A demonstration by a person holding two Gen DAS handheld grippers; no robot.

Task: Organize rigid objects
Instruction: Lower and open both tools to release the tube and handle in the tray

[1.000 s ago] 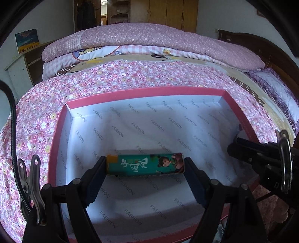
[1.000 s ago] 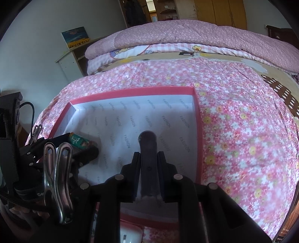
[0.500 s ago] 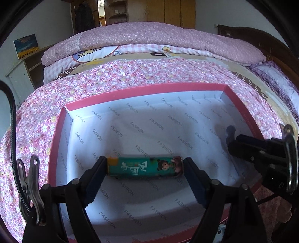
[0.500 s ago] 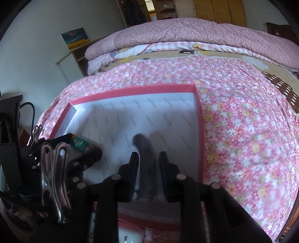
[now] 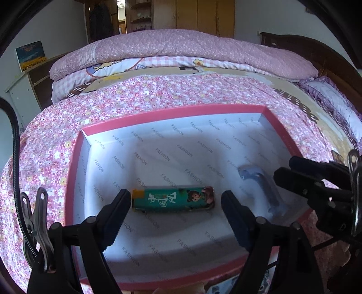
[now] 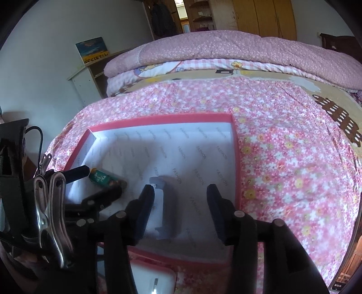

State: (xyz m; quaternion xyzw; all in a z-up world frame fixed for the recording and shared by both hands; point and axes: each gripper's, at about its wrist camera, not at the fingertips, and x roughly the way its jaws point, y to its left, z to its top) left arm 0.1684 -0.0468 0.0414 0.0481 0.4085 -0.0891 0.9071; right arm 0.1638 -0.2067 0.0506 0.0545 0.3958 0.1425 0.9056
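Green lighter [image 5: 173, 199] lies crosswise between wide left jaws; right jaws opening around lengthwise grey piece [image 6: 166, 208].

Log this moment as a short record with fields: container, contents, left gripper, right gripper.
container: pink-rimmed box on the floral bedspread
contents: green cartoon-printed lighter; grey curved object, blurred
left gripper: open, fingers either side of the lighter, not pressing
right gripper: opening, grey object lies loose between its fingers

A home bedroom: made bed [image 5: 181, 95], folded quilts [image 5: 181, 49], wooden wardrobe [image 5: 199, 15]
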